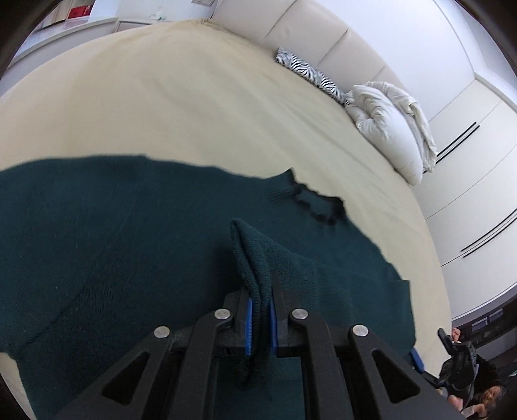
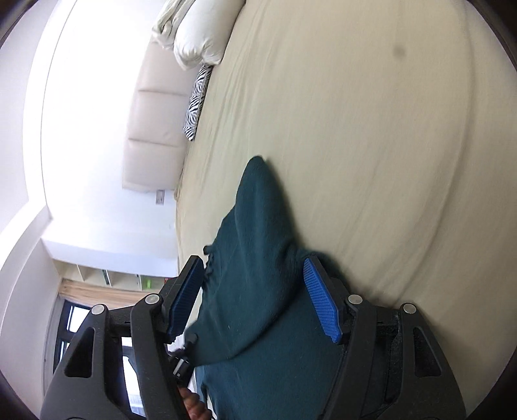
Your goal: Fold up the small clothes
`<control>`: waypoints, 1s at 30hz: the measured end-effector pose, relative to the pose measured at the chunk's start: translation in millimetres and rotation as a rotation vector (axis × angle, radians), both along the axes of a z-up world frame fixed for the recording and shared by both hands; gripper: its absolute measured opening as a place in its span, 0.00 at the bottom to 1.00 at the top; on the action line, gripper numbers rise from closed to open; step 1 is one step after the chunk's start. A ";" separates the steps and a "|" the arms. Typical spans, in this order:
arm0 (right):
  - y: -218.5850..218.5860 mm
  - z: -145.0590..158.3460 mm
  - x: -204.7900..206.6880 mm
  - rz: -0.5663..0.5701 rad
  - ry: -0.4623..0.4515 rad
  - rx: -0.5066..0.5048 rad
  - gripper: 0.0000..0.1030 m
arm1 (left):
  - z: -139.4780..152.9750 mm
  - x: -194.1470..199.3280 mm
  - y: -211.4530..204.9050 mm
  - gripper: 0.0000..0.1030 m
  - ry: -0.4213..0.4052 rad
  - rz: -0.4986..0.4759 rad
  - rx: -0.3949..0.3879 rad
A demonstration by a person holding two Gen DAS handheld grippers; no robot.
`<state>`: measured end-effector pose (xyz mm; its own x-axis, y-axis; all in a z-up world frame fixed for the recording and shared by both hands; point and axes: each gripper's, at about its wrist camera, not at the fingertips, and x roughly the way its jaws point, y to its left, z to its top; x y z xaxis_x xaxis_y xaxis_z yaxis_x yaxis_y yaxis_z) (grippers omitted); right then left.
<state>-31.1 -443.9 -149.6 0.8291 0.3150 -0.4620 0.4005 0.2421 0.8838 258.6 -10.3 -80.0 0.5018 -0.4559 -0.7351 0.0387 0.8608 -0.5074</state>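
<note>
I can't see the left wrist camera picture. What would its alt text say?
The left gripper jaws are shut on a bunched fold of a dark green knitted garment spread over a cream bed sheet. Beyond lie a white pillow and a zebra-print cushion against a padded headboard.

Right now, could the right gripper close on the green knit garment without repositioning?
Probably yes: the right gripper is open with the green knit garment already lying between its fingers, nothing else in the gap.
</note>
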 end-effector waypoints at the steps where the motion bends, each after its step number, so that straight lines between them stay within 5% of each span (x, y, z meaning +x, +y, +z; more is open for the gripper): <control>1: -2.4 -0.5 -5.9 -0.010 0.001 0.000 0.61 | -4.7 -1.5 2.3 0.08 0.009 0.005 -0.009; 4: -2.2 -0.7 -12.0 -0.018 -0.004 0.010 0.61 | -5.8 -10.6 -0.3 0.09 0.009 0.003 -0.020; 12: 51.3 8.6 10.0 0.183 0.070 0.015 0.63 | 4.3 -19.4 -5.3 0.09 0.014 -0.017 -0.037; 18: 28.7 4.6 39.9 0.106 0.020 -0.026 0.61 | 1.5 -19.6 -1.0 0.09 0.045 -0.006 -0.047; 26: 1.2 -9.4 22.7 0.050 -0.025 -0.014 0.47 | -7.4 -18.0 -5.9 0.09 0.042 -0.007 -0.041; 30: 6.7 0.6 15.9 0.074 0.020 -0.019 0.49 | -10.3 -17.2 -2.2 0.11 0.033 -0.015 -0.057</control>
<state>-15.2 -437.2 -149.0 0.7943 0.3661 -0.4849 0.3986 0.2883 0.8706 241.4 -12.5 -90.3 0.4706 -0.5047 -0.7237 0.0340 0.8300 -0.5567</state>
